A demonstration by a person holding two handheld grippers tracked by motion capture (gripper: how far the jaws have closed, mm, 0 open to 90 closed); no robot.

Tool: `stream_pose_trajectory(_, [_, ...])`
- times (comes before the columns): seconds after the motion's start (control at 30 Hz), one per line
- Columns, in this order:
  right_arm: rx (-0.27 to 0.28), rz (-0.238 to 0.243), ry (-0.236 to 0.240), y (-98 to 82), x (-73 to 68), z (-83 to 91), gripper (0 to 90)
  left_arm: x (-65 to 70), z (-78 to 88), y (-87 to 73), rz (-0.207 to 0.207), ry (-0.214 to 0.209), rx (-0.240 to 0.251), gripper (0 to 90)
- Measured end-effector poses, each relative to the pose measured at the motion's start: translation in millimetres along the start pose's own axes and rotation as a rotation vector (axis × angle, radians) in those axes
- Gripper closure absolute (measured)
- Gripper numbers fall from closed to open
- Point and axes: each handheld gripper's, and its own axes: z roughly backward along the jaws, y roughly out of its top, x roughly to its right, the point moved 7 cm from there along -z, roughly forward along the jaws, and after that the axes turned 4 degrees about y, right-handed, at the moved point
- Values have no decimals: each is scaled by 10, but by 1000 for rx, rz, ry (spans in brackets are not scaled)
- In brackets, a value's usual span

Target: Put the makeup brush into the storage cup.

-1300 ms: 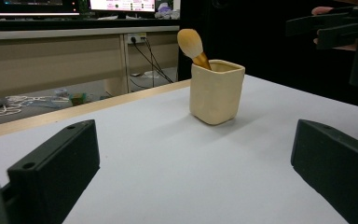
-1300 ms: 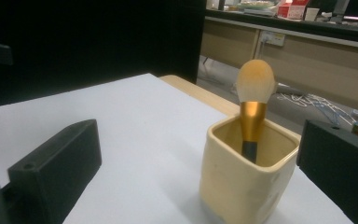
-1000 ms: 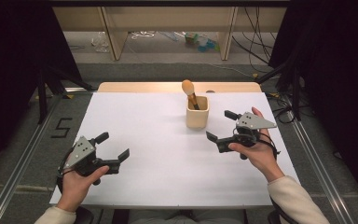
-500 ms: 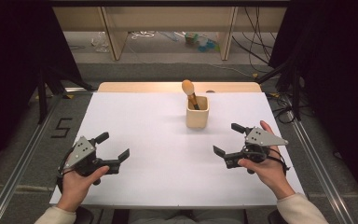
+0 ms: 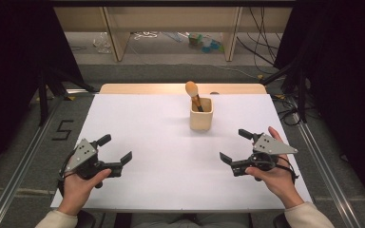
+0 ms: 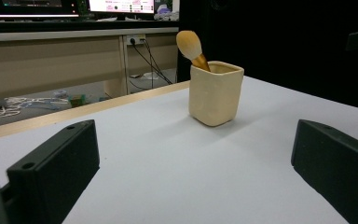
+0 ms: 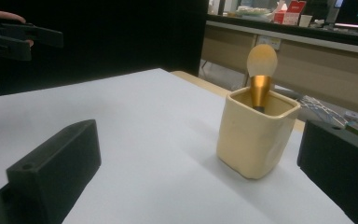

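A cream cup (image 5: 201, 115) stood near the far edge of the tabletop (image 5: 171, 142), with a brush (image 5: 193, 93) leaning inside it. The left gripper (image 5: 115, 148) and the right gripper (image 5: 235, 146) rested near the near corners, well apart from the cup, both with jaws wide open and holding nothing.

brush (image 5: 194, 95) handle hidden inside cup (image 5: 201, 119); monitors (image 6: 121, 5) cut off

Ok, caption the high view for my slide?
Both open grippers, left and right, rest near a cream cup holding a makeup brush.
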Motion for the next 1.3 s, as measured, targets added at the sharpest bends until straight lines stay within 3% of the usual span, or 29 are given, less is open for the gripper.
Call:
stream_pose_trajectory(0.43, [18,-2,19,-55,-72,27,4,0,5,-3,-2,5,-6,3])
stream_pose_trajectory(0.7, [-18,-5,18,-109,-81,39,4,-1,4,-4,-3,6,-6,3])
stream_pose_trajectory(1.3, [-16,-14,18,-123,-84,25,4,-3,1,-5,-4,7,-9,3])
